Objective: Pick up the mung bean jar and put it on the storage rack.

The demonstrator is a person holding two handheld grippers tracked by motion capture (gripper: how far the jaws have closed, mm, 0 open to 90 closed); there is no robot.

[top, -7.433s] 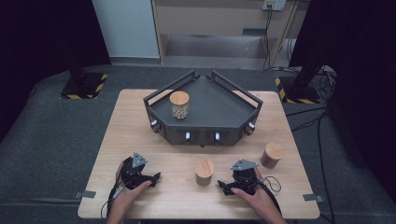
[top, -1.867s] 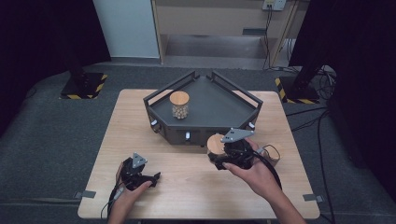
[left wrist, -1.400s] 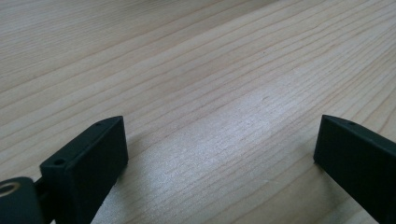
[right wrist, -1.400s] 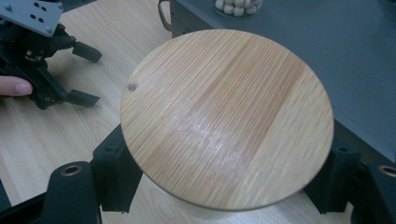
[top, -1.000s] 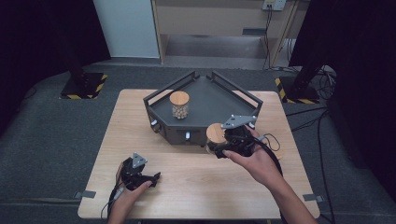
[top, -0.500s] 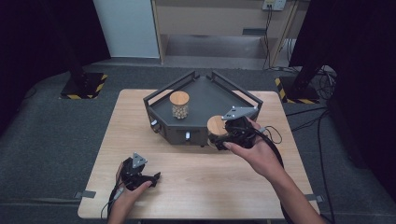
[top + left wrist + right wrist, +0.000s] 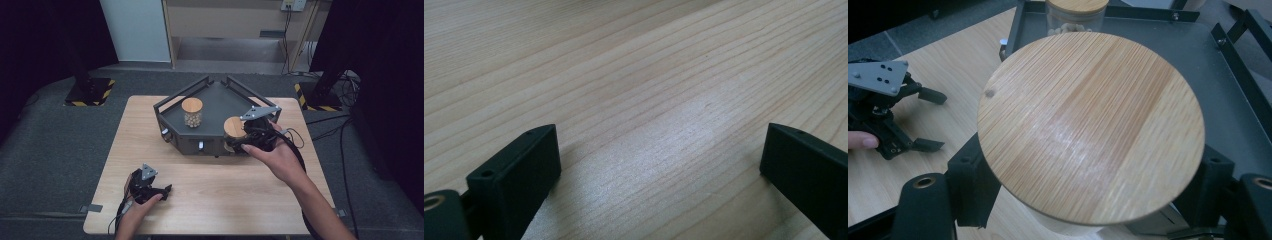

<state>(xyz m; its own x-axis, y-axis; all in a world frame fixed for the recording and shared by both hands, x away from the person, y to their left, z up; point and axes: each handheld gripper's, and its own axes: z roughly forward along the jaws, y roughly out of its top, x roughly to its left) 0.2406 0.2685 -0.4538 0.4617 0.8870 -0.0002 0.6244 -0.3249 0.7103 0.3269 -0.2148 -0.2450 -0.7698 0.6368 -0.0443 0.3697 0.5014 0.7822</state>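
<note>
— Right tongs (image 7: 239,141) were clamped on a jar (image 7: 233,131), one jaw on each side of the glass just under its round wooden lid (image 7: 1091,125). They held it over the near right edge of the dark tray (image 7: 220,102), with the person's right hand (image 7: 279,157) reaching well forward over the surface (image 7: 225,190).

— And the other pair?

— Left tongs (image 7: 162,190) lay low at the near left of the surface, in the left hand (image 7: 132,212). Their jaws stood wide apart with nothing but bare wood between them. From the right gripper view I could see them too, off to the left, spread the same way (image 7: 930,120).

— Was anything else on the tray?

— A second jar (image 7: 192,112), same wooden lid, something pale and beady inside. It stood upright toward the tray's left middle, apart from the held one. I couldn't tell if the held jar touched the tray floor.

— What sort of tray?

— Angular, dark grey, with raised rails, sitting at the far middle of the surface.
</note>
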